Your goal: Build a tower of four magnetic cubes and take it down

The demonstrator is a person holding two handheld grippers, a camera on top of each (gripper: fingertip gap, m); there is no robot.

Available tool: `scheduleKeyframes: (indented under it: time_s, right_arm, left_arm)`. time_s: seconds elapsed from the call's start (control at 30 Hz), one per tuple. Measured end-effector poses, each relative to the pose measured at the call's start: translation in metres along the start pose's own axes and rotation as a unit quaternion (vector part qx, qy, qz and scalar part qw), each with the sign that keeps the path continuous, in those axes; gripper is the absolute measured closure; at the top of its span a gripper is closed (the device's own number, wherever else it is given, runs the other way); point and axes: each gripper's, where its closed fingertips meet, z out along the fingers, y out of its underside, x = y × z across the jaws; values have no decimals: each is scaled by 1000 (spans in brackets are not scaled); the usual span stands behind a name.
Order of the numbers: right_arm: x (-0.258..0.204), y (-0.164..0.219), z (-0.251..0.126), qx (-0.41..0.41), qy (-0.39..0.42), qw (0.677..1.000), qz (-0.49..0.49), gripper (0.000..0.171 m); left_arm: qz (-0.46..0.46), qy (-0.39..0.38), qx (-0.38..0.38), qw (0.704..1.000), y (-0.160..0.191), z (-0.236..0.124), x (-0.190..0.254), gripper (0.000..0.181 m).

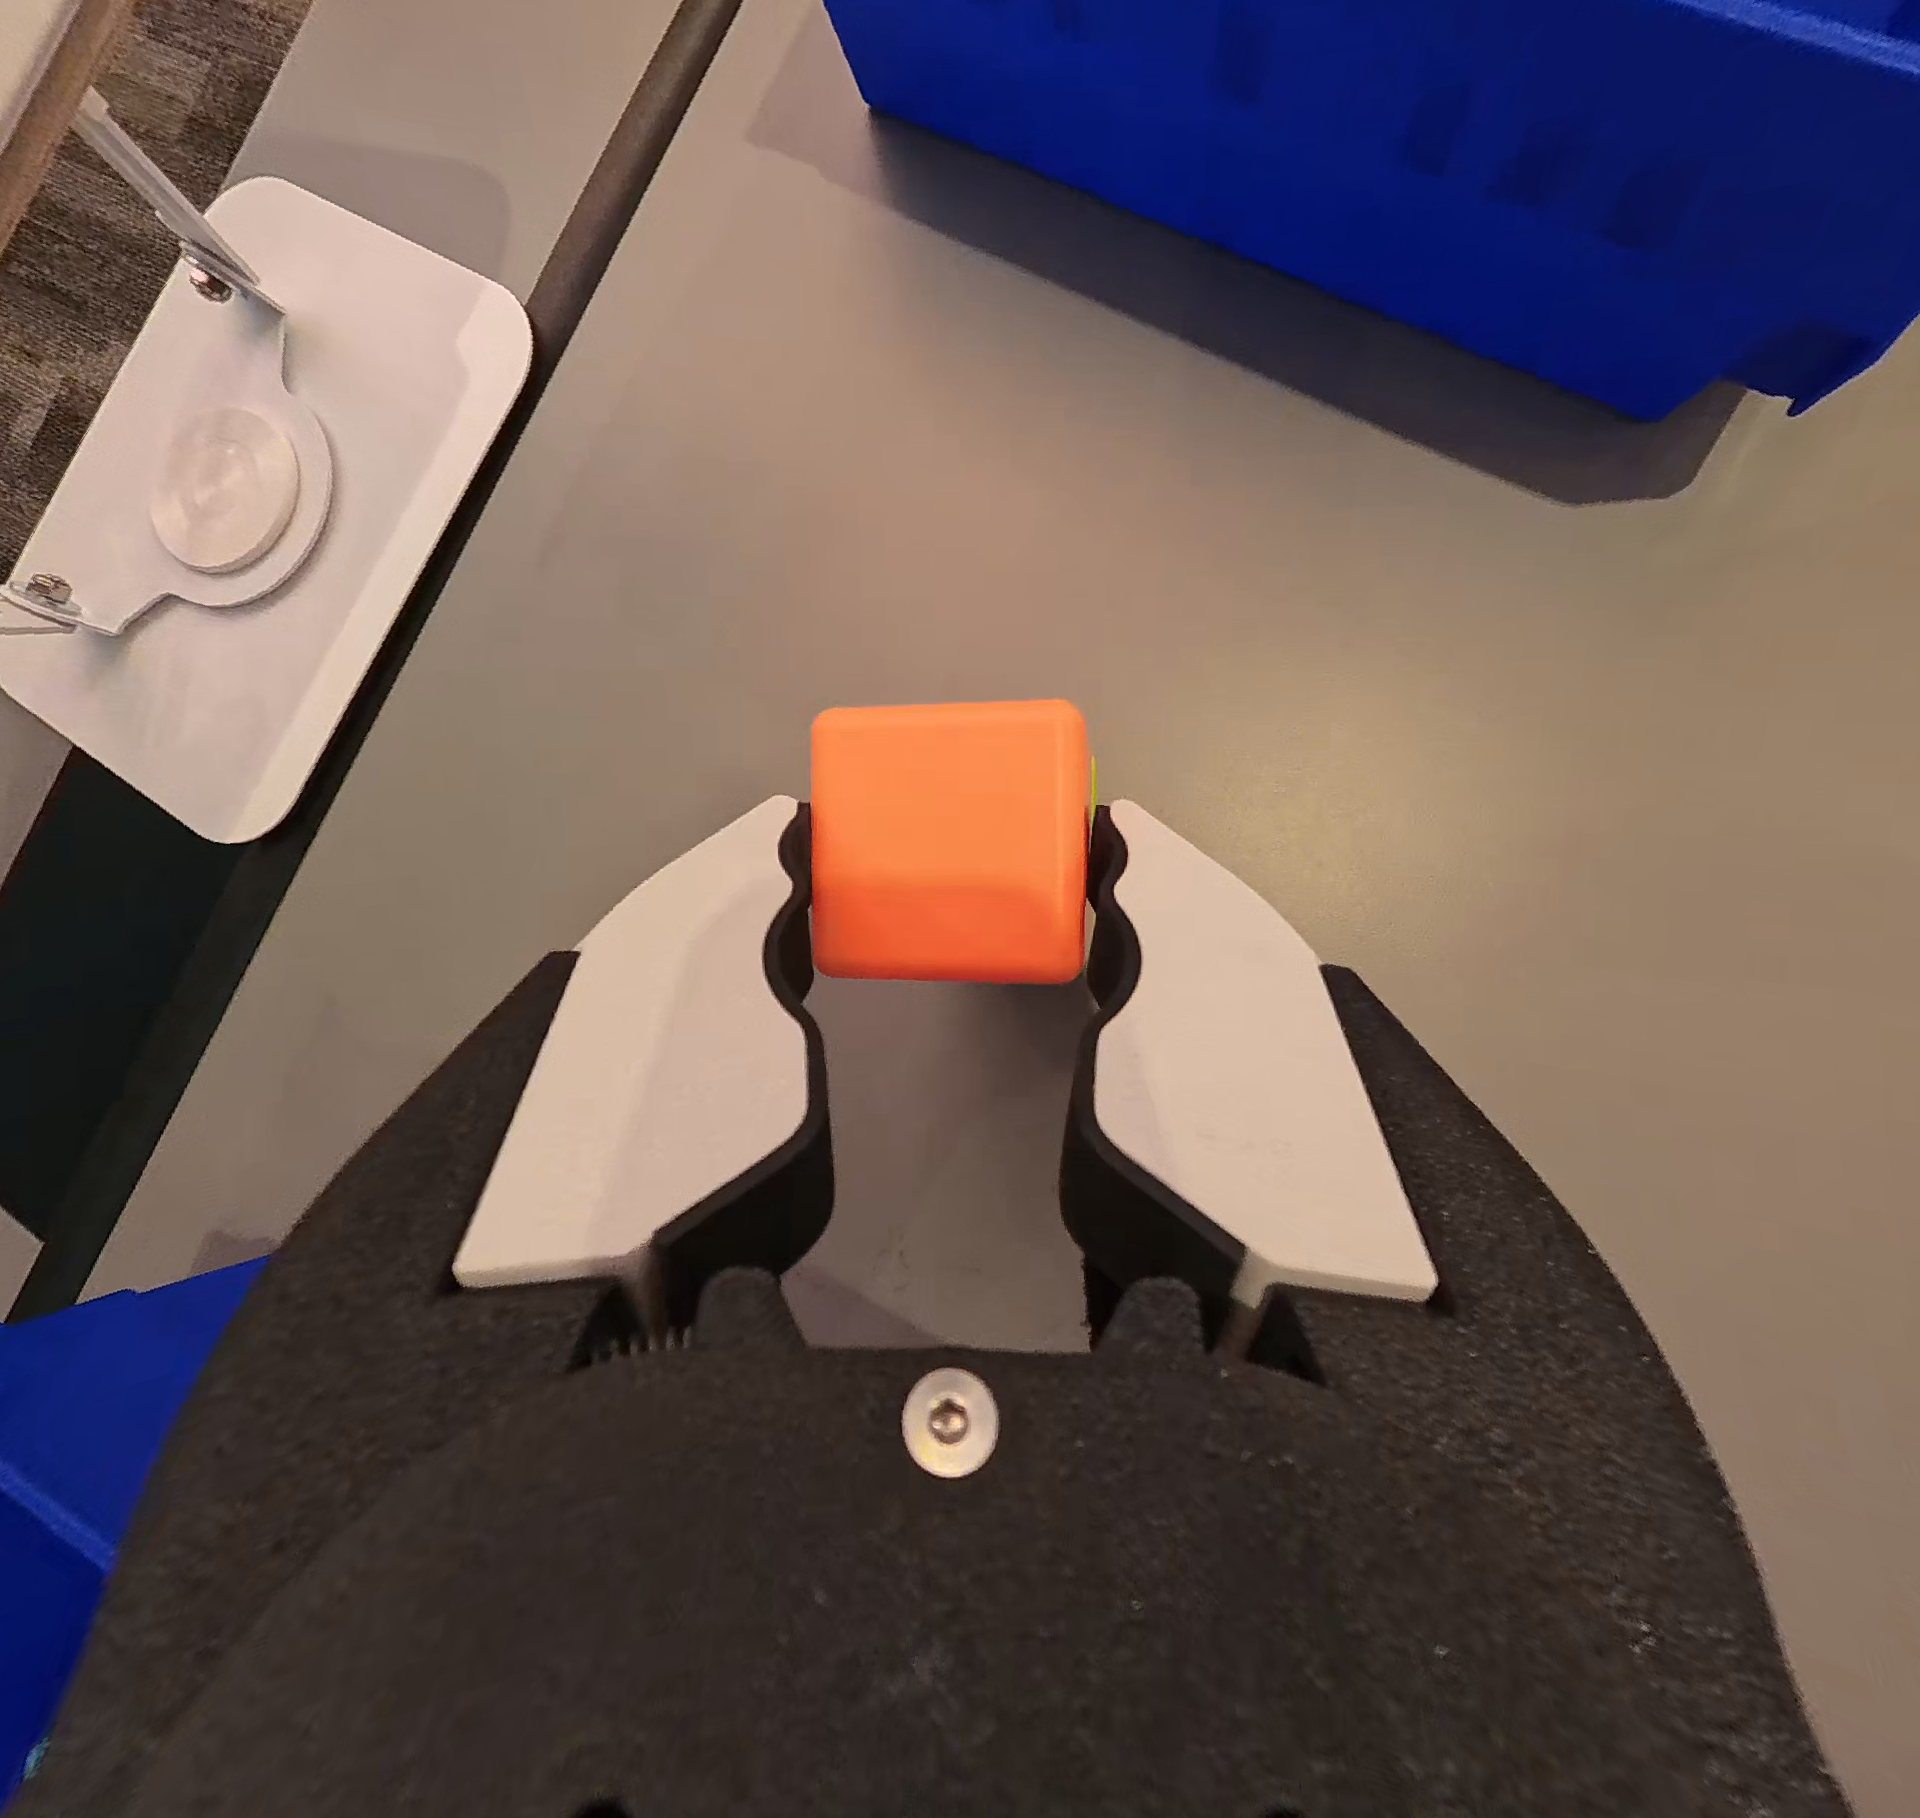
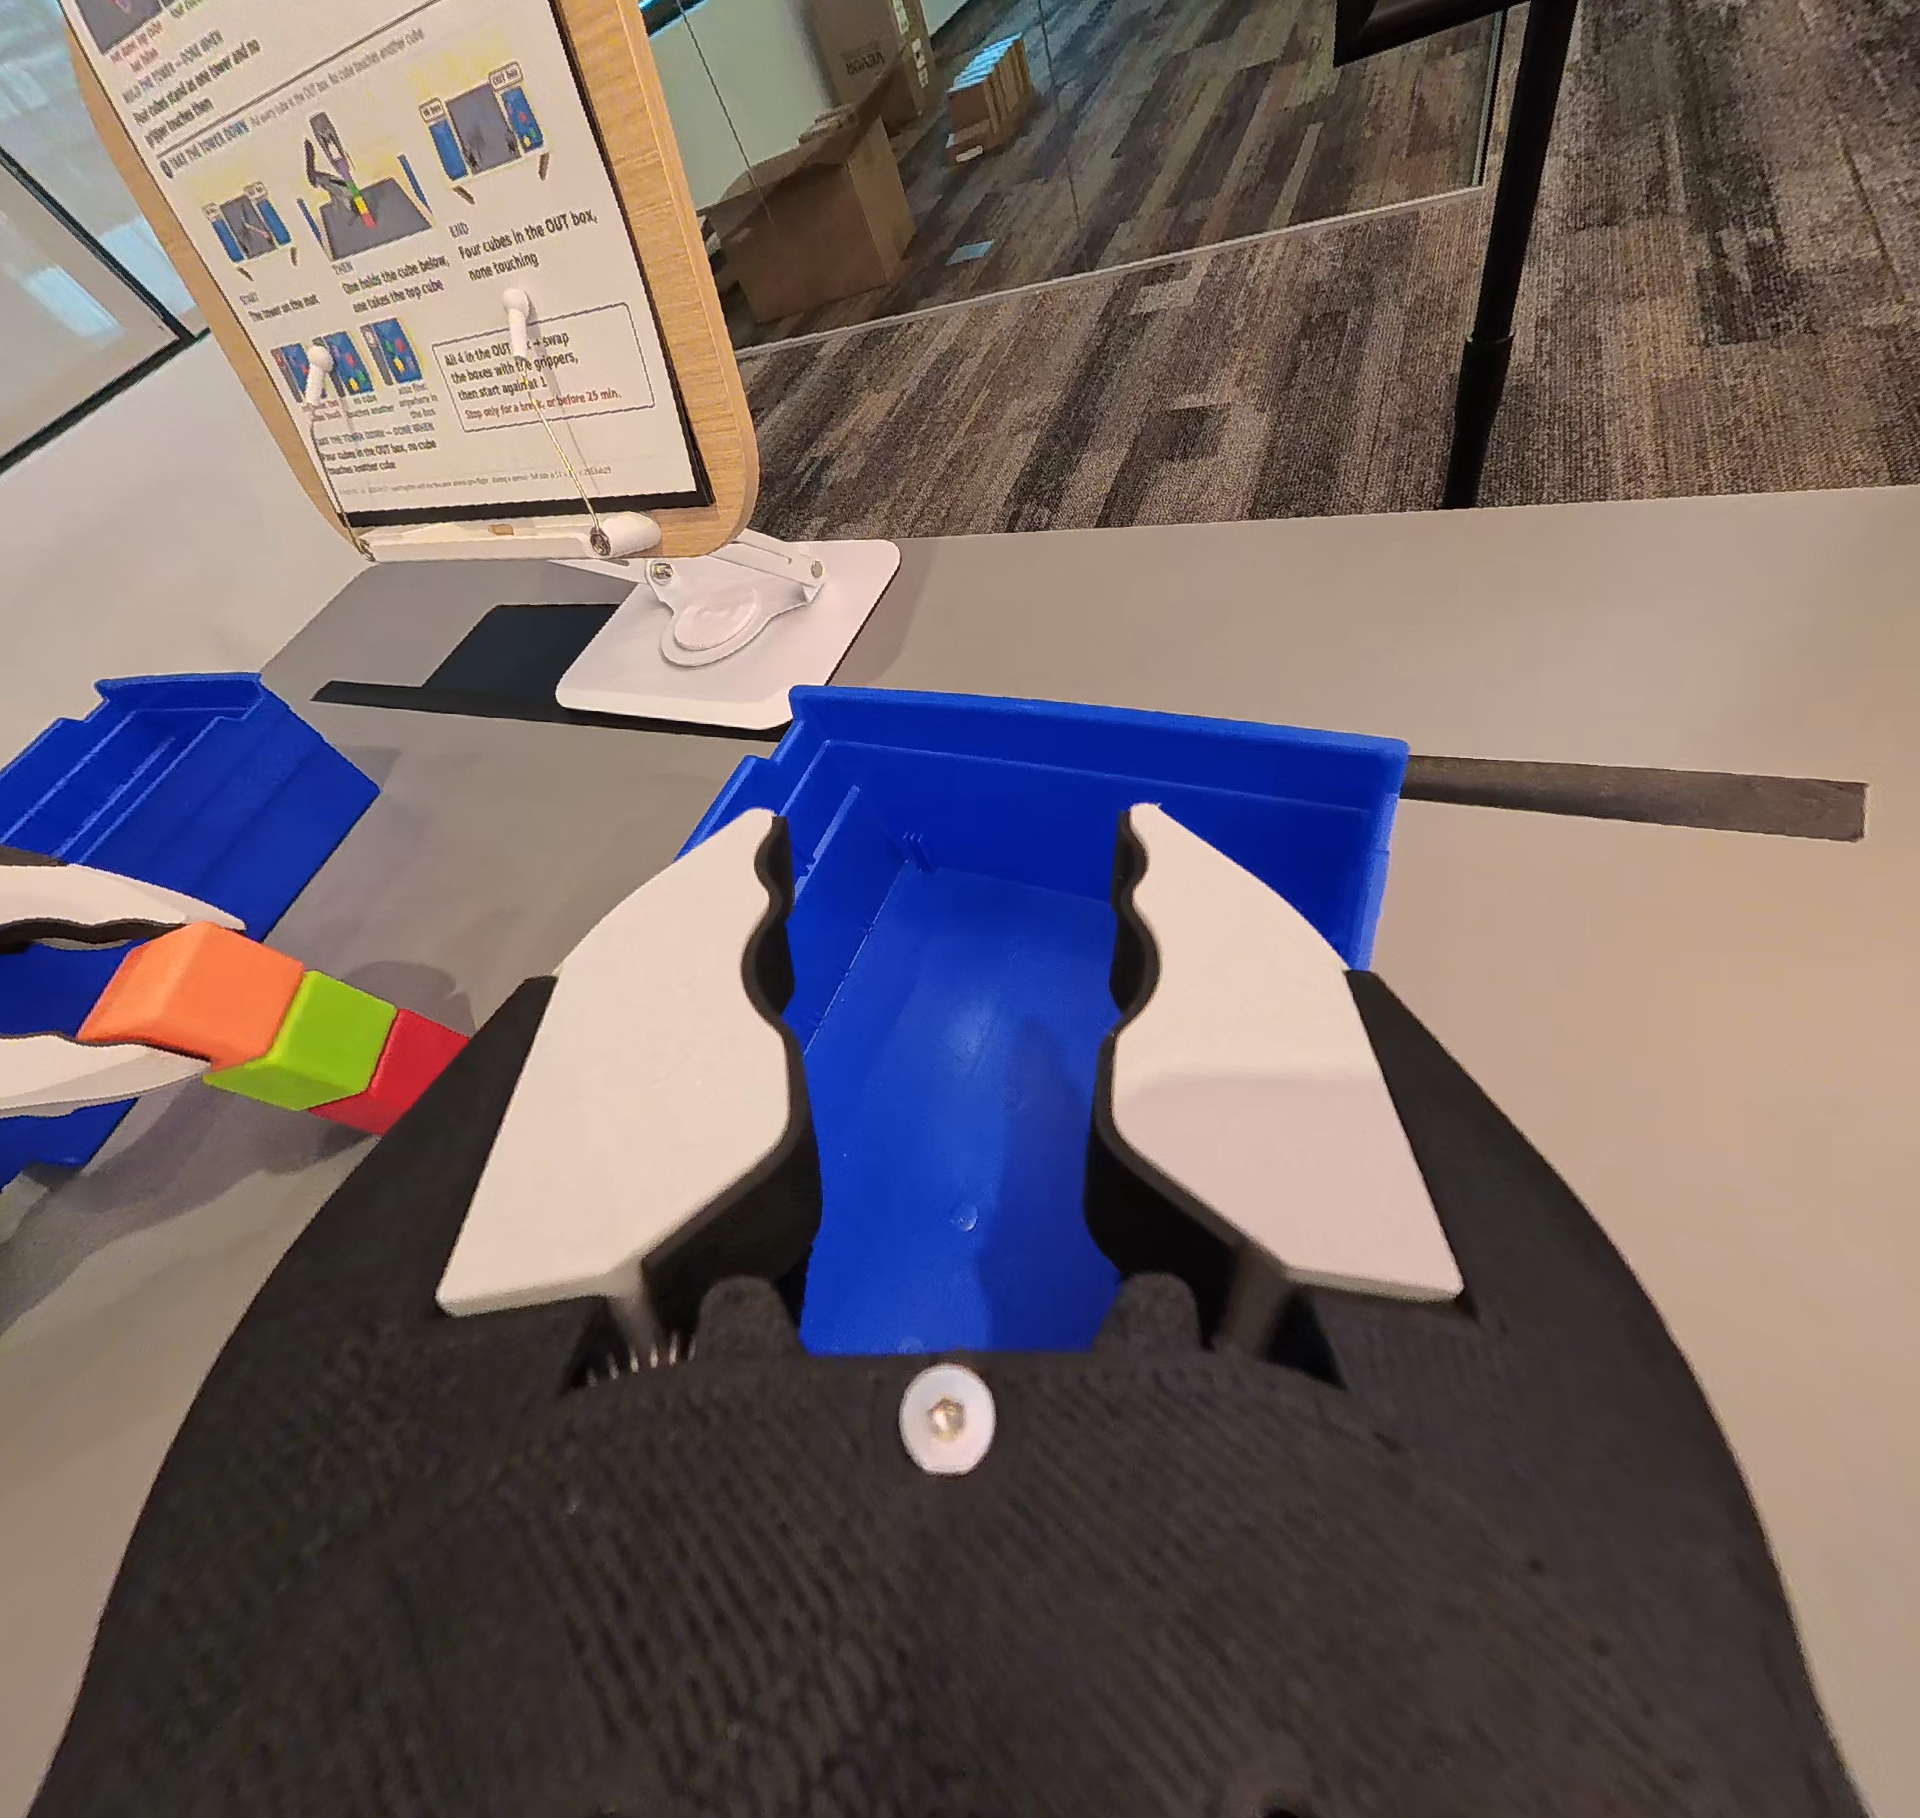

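Observation:
My left gripper (image 1: pixel 948 814) is shut on an orange cube (image 1: pixel 945 843), seen from above over the grey table (image 1: pixel 1351 729); a thin yellow-green sliver of another cube (image 1: pixel 1093 781) shows at its right edge. In the right wrist view the orange cube (image 2: pixel 187 989) tops a stack with a green cube (image 2: pixel 307 1051) and a red cube (image 2: pixel 400 1072) under it. The left gripper (image 2: pixel 203 994) holds the orange one from the left. The stack's lower end is hidden behind my right gripper's body. My right gripper (image 2: pixel 954 823) is open and empty, over an empty blue box (image 2: pixel 1091 740).
A second blue box (image 2: pixel 177 781) lies at the left, behind the stack. A wooden stand with an instruction sheet (image 2: pixel 395 210) sits on a white base (image 2: pixel 727 625) at the table's far edge. In the left wrist view a blue box (image 1: pixel 1351 106) is at upper right and the white base (image 1: pixel 239 501) at left.

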Motion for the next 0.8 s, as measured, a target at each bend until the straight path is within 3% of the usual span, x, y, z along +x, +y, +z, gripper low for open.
scheduleKeyframes:
  time_s: [0.2, 0.43, 0.8]
  right_arm:
    - [-1, 1, 2, -4, 0, 1000, -5, 110]
    - [-5, -2, 1, -2, 6, 1000, -15, 110]
    - [-35, -8, 6, -16, 28, 996, -81, 108]
  left_arm:
    - [-9, -36, 46, 998, -11, -10, -10, 124]
    - [-73, -192, 152, 967, -25, -85, -62, 118]
    - [-205, -375, 167, 888, 41, -182, -148, 104]
